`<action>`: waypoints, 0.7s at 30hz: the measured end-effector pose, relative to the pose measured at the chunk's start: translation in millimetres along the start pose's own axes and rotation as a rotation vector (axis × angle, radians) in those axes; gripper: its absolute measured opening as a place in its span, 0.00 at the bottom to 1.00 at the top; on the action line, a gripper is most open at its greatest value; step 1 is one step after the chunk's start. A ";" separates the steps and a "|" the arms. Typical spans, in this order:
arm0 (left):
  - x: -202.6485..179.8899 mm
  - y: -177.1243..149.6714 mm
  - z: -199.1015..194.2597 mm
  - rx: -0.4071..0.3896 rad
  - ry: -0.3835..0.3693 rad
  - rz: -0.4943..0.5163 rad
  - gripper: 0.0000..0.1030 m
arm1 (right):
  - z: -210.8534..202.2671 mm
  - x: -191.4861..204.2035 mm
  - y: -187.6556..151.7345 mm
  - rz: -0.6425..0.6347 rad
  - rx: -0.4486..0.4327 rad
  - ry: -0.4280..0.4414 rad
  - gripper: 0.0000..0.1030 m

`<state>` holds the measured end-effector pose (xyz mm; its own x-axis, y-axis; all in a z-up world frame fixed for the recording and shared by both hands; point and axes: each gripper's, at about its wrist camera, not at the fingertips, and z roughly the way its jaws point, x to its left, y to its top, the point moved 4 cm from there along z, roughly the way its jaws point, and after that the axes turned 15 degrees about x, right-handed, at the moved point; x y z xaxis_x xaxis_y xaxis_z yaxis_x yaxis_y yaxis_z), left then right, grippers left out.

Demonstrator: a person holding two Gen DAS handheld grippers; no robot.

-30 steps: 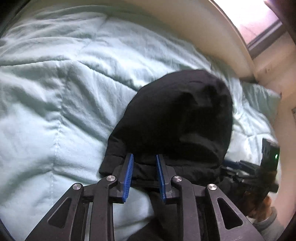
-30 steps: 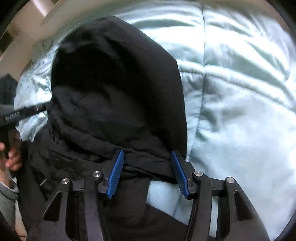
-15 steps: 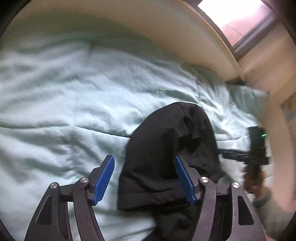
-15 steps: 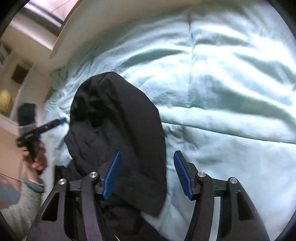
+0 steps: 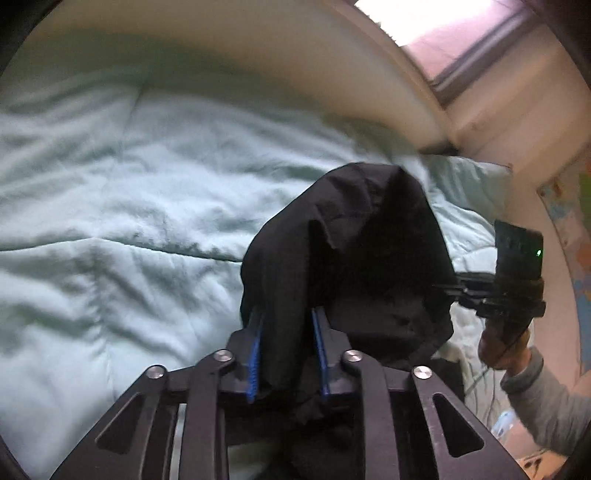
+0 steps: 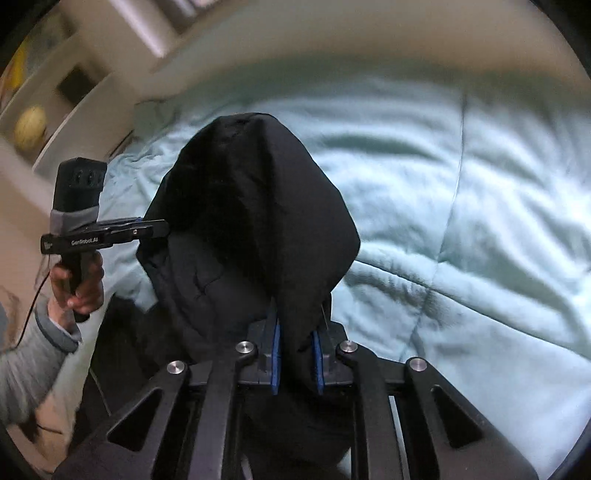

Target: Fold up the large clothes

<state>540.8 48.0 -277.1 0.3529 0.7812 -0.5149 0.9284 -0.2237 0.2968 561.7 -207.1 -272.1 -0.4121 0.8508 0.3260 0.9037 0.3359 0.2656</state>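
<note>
A black hooded garment (image 5: 351, 240) hangs lifted above the bed, hood uppermost (image 6: 251, 206). In the left wrist view my left gripper (image 5: 287, 321) has its jaws closing on a fold at the hood's left edge, and the blue pads (image 5: 255, 354) press the cloth. In the right wrist view my right gripper (image 6: 296, 334) is closing likewise, with a narrow fold of the hood's right edge pinched between its pads (image 6: 275, 343). Each gripper also shows in the other's view, held by a person's hand (image 5: 498, 343) (image 6: 77, 280) in a grey sleeve. The garment's lower part is hidden below the frames.
A pale green quilt (image 5: 129, 203) covers the bed beneath. A beige headboard (image 5: 258, 74) curves behind it, with a window (image 5: 461, 29) above right. A pillow (image 5: 472, 177) lies by the corner. Shelves hold a yellow ball (image 6: 31, 125) at the far left.
Both grippers opened wide, then closed on folds of the hood. Both have risen, and the hood has come up off the quilt with them.
</note>
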 end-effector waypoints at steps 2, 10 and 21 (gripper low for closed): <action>-26.1 -26.5 -31.8 -0.033 0.027 0.042 0.20 | -28.8 32.5 -17.2 -0.051 -0.037 -0.052 0.16; -110.4 -151.3 -115.3 -0.079 0.059 0.107 0.21 | -125.6 150.8 -139.2 -0.187 -0.133 -0.290 0.16; -77.7 -329.9 -66.4 0.211 0.213 -0.150 0.23 | -80.7 154.6 -286.2 0.025 0.086 -0.344 0.40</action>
<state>199.4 99.8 -281.5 0.1990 0.9140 -0.3537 0.9796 -0.1955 0.0459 229.9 -204.3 -224.5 -0.3393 0.9407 0.0031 0.9256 0.3333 0.1796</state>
